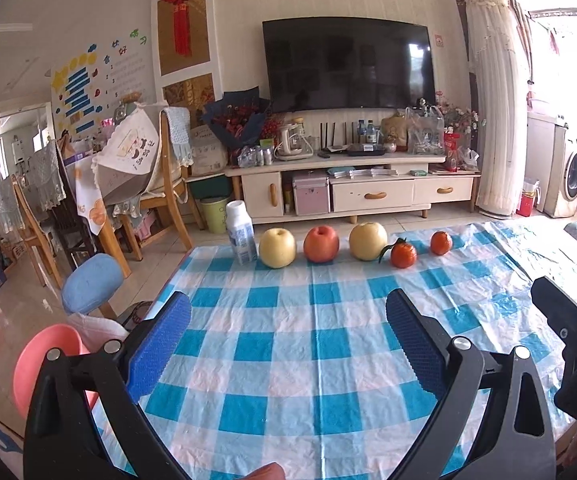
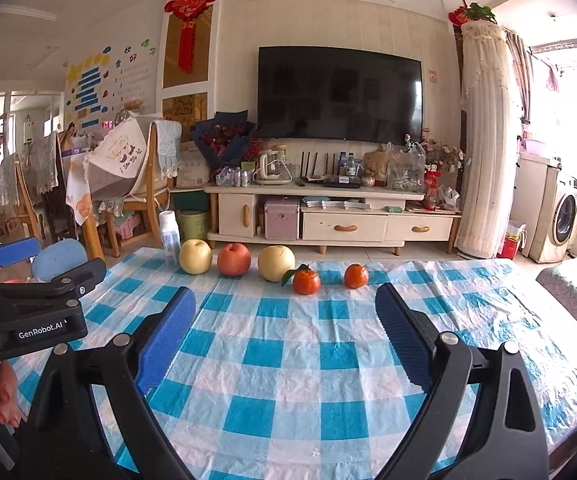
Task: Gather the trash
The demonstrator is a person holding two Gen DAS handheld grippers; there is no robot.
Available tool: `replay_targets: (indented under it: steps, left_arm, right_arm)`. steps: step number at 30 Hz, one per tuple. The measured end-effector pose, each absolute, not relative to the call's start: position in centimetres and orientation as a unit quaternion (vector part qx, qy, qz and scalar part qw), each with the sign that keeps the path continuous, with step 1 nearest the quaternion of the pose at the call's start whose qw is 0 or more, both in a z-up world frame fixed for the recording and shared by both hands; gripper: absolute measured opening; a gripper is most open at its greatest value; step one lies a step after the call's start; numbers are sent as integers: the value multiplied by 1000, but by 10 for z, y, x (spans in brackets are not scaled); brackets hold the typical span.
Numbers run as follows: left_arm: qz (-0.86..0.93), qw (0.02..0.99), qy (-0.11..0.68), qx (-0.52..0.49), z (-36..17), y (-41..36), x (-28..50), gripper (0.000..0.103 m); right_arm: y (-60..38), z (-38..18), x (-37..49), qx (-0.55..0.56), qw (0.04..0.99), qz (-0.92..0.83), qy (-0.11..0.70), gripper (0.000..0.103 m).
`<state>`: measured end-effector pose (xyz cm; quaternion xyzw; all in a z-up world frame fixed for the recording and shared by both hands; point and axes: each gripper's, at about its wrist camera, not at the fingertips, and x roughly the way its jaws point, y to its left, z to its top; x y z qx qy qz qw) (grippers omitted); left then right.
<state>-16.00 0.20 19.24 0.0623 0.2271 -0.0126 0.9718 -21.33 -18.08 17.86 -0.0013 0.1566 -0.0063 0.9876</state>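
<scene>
Bottle (image 1: 241,238), likely the trash, upright at 11 o'clock beside fruit row (image 1: 320,245); L gripper (image 1: 288,340) & R gripper (image 2: 285,334) spread wide, empty.

The checked cloth (image 1: 288,360) lies bare across the whole near and middle part of the table, so there is open room there for either gripper to pass. The only things in the way stand in one row along the far edge: a white bottle (image 1: 241,236) upright near the far left corner, then a yellow apple (image 1: 277,248), a red apple (image 1: 321,244), a pale pear (image 1: 367,241) and two tangerines (image 1: 403,255) (image 1: 441,243). The bottle and first apple stand nearly touching; narrow gaps part the rest. The far right stretch of the table (image 2: 488,280) is bare. Off the left edge sit a blue stool (image 1: 92,282) and a pink basin (image 1: 48,360).
</scene>
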Motion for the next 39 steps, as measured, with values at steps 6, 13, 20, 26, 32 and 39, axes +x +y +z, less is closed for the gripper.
replay_targets:
  steps: [6,13,20,26,32,39]
  left_arm:
    - [-20,974,214,73,204,-18,-165,97]
    - [-23,975,205,80,209,-28,-171,97]
    - [-23,975,206,80,208,-28,-170,97]
    - [-22,975,206,81,207,-28,-170,97]
    - [-24,974,210,82,208,-33,-170,97]
    - [-28,969,228,88,197,-37,-154,97]
  right_arm:
    - [-202,187,-222,15,990,-24,138,92]
    - [-210,192,-230,15,992,-34,119,93]
    - [-212,193,-234,11,993,-37,110,93]
    - [-211,191,-231,10,993,-35,113,94]
    - [-210,185,-224,6,992,-34,121,94]
    - [-209,171,-211,3,989,-32,142,94]
